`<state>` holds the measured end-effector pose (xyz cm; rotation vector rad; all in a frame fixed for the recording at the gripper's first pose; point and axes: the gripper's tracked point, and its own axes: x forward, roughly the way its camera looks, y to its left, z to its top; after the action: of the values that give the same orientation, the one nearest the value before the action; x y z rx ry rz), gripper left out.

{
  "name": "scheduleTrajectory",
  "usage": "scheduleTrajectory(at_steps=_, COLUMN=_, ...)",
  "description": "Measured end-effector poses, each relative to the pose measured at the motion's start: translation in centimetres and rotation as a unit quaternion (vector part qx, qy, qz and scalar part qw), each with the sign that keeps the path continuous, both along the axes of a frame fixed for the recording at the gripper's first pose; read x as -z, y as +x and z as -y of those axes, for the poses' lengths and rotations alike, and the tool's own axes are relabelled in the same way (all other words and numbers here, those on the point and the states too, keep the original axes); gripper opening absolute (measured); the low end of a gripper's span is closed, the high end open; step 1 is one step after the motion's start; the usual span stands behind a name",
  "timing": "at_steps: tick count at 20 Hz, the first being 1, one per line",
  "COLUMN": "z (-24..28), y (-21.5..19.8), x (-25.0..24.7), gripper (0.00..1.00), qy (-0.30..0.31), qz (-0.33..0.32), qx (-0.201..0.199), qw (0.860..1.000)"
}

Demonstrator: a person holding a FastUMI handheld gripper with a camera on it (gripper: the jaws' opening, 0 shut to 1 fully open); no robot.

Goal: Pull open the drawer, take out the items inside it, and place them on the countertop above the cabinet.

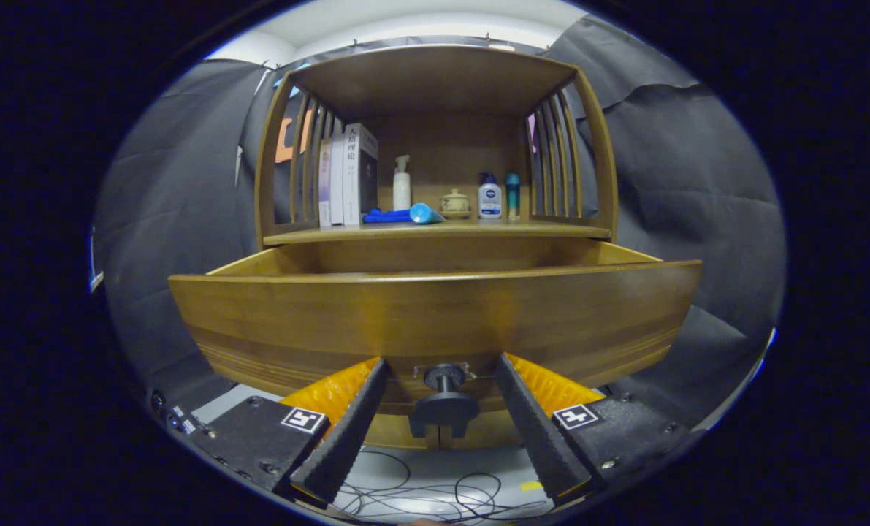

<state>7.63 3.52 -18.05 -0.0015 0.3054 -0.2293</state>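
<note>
My gripper [442, 369] fingers stand apart either side of the knob [445, 400], untouching, because the drawer [435, 314] already sits pulled out.

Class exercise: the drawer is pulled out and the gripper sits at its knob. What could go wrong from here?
1. The gripper is open, its fingers either side of the knob without pressing it, so a further pull could slip.
2. The drawer front hides the inside, so a reach in would start blind.
3. The countertop already holds bottles that a placement might knock over.

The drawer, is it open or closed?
Open. The drawer front stands out from under the shelf, its side walls showing. The gripper is open around the knob, not touching.
</note>
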Motion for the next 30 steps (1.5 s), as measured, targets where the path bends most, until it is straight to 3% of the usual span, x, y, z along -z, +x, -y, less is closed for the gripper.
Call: scheduleTrajectory(at_steps=30, z=2.4, y=13.1, x=-1.1, gripper=0.99, qy=0.027, qz=-0.056, qx=0.017, qw=0.998)
